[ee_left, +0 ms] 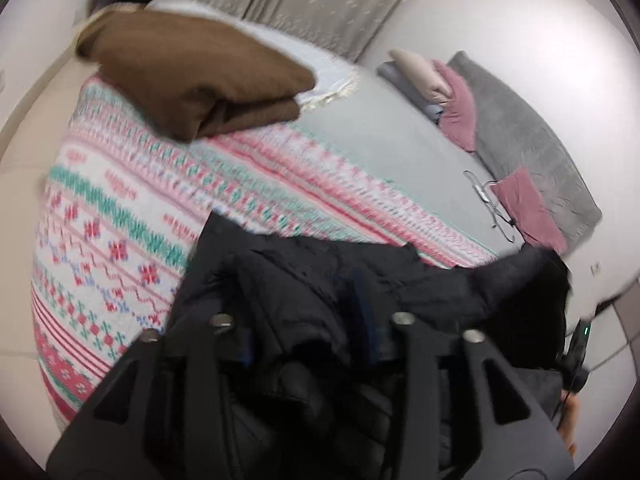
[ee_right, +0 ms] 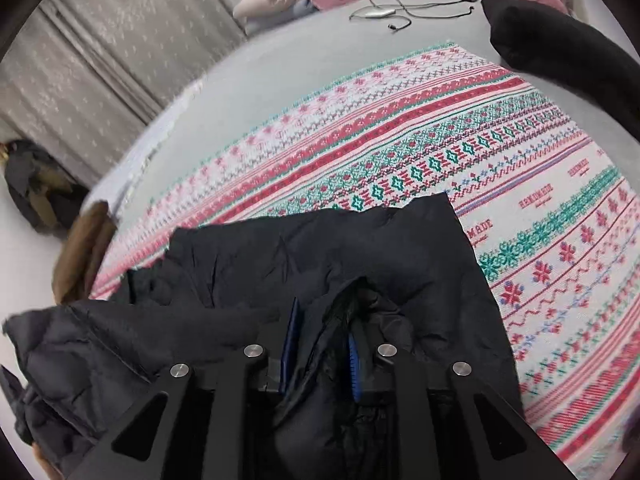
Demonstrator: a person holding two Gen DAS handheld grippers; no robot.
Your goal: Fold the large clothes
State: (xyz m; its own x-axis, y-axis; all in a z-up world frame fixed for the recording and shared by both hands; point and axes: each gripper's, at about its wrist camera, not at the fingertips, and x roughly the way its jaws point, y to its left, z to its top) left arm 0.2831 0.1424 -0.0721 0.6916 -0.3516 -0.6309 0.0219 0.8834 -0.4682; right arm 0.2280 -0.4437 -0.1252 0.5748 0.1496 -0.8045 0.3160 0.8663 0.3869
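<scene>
A black puffy jacket [ee_left: 320, 280] hangs bunched over the near edge of a bed covered by a red, white and green patterned blanket [ee_left: 120, 220]. My left gripper [ee_left: 308, 332] is shut on a fold of the jacket, its blue pads buried in the fabric. In the right wrist view the jacket [ee_right: 320, 248] spreads onto the blanket [ee_right: 520, 200], and my right gripper [ee_right: 324, 352] is shut on another bunch of it between the blue pads [ee_right: 354, 368]. A black sleeve [ee_right: 560, 48] rises at the upper right.
A folded brown garment [ee_left: 200, 76] lies on the bed's far left. Pink and grey pillows [ee_left: 520, 132] and a cable [ee_left: 492, 204] lie at the head. Grey curtains [ee_right: 100, 52] hang behind. Dark clothes [ee_right: 36, 184] sit on the floor.
</scene>
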